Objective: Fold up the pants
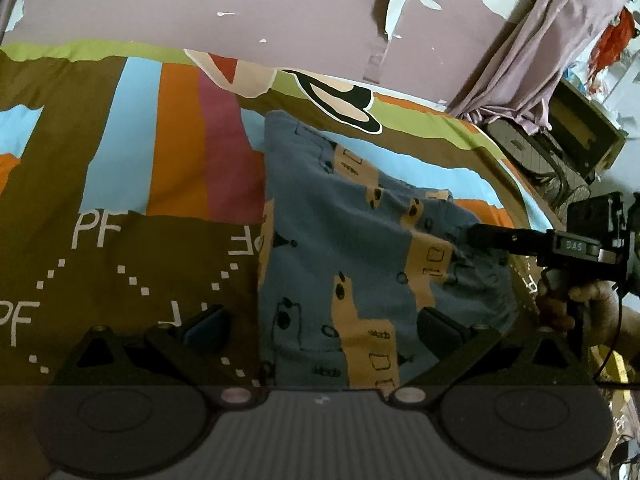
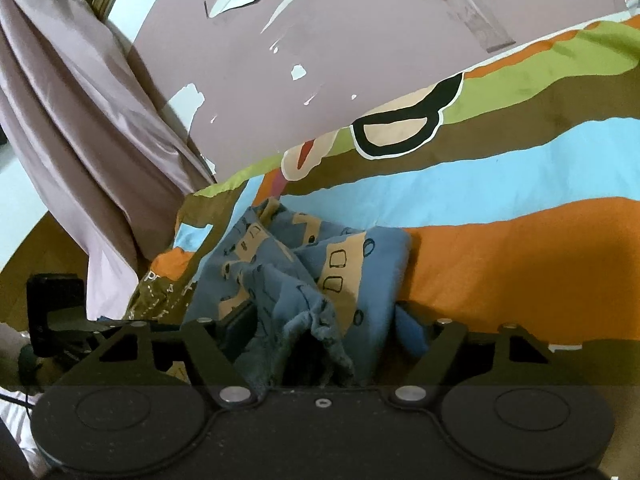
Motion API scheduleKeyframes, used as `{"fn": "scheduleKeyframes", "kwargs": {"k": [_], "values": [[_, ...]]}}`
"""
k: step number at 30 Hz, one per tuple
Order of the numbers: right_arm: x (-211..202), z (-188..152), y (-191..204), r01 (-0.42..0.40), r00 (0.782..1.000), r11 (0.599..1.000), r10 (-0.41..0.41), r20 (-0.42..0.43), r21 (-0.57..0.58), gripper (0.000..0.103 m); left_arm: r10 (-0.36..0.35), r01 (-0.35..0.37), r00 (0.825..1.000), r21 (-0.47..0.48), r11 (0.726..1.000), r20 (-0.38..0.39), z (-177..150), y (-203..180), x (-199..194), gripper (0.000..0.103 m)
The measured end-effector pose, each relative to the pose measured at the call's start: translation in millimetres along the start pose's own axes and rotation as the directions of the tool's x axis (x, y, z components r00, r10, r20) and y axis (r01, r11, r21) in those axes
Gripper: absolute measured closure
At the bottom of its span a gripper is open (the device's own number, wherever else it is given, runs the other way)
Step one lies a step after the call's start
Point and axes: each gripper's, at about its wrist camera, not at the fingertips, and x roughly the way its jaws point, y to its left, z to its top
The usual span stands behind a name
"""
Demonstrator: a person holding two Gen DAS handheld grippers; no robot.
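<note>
I am hovering my left claw [image 1: 320, 330] wide open over the pants [image 1: 360, 248] on the bed [image 1: 160, 152], while my right claw [image 2: 326, 330] is straddling a bunched fold, not visibly pinching it.

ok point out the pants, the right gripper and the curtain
pants [image 1: 360, 248], left wrist view, flat blue middle
right gripper [image 2: 320, 330], right wrist view, between its fingertips, bunched cloth there
curtain [image 2: 72, 128], right wrist view, hanging folds
</note>
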Motion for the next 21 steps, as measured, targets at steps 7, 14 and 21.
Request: {"fn": "scheduleKeyframes", "kwargs": {"k": [7,14,21], "values": [[0.3,-0.8,-3.9,0.022,1.0,1.0,-0.022,-0.001,0.015,0.053,-0.035,0.033,0.999,-0.064,0.997,-0.027,7.0,4.8,-1.1,0.021],[2.9,-1.4,4.8,0.057,0.998,0.997,-0.058,-0.013,-0.046,0.058,-0.04,0.036,0.998,-0.076,0.996,-0.053,9.5,6.6,4.9,0.029],[4.2,-4.0,19.1,0.115,0.993,0.988,-0.116,-0.003,-0.108,0.077,0.01,-0.013,0.997,-0.045,0.999,-0.079,11.7,-2.0,9.8,0.033]]}}
